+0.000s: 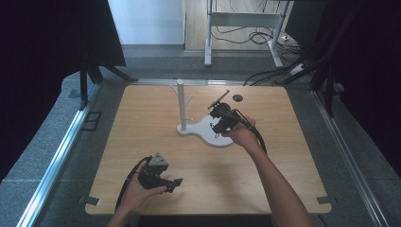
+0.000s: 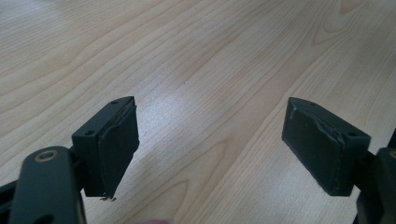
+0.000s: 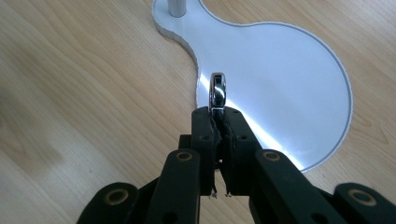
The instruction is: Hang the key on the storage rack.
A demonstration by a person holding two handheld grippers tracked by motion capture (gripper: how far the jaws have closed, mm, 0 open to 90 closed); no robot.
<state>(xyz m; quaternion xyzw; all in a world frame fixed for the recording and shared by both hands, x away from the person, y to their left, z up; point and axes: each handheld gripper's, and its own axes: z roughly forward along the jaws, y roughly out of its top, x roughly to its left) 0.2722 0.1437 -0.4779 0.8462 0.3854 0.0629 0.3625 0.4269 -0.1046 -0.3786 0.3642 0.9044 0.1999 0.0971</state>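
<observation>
A white stand, an upright post (image 1: 180,104) with side pegs on a flat white base (image 1: 208,130), stands mid-table. My right gripper (image 1: 221,119) hovers over the round part of that base (image 3: 280,70). In the right gripper view, my right gripper (image 3: 218,112) is shut on a shiny metal ring (image 3: 217,91), seen edge-on and sticking up past the fingertips. My left gripper (image 1: 172,184) rests low near the table's front left. Its jaws stand wide apart in the left gripper view, where my left gripper (image 2: 212,140) has only bare wood between the pads.
A small dark round object (image 1: 237,98) lies on the wooden table (image 1: 142,123) behind the right gripper. Black curtains flank both sides. A metal frame and loose cables (image 1: 255,38) sit on the floor beyond the far edge.
</observation>
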